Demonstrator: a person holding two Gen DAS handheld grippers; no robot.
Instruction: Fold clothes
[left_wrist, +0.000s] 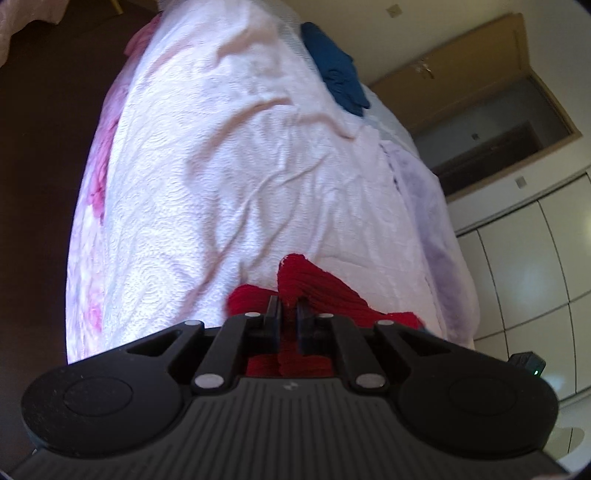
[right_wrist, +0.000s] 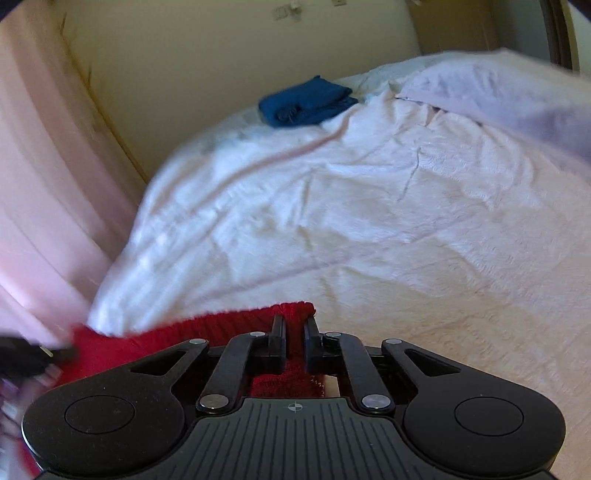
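Left grip: the left gripper (left_wrist: 289, 301) has its fingers pinched on a peak of the red knit garment (left_wrist: 314, 284), low centre of the frame.
Right grip: the right gripper (right_wrist: 294, 321) is likewise clamped on the knit's ribbed edge (right_wrist: 258, 317).
Garment: held above the near edge of the bed (left_wrist: 240, 166); in the right view it trails to lower left, so its long axis likely runs between the two grips, though motion blur leaves this unsure.
Beyond: a blue folded garment (right_wrist: 304, 100) lies at the far side, upper centre.
Technique: keep both pinches firm and the edge taut and level, then lay it flat before creasing.
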